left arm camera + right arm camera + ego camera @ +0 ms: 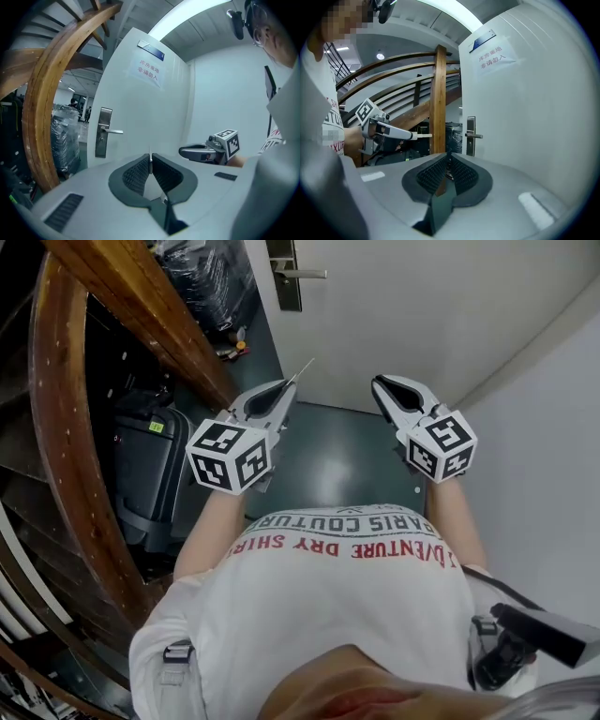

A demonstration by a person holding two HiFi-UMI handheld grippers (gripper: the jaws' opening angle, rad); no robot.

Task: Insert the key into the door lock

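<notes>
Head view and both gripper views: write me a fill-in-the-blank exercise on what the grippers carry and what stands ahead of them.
1. The left gripper is shut on a thin metal ____, whose blade sticks out past the tips.
2. The right gripper has its jaws ____, with nothing between them.
3. The paper notice is stuck on the white ____, above the lever handle.

Missing words: key; shut; door.
</notes>
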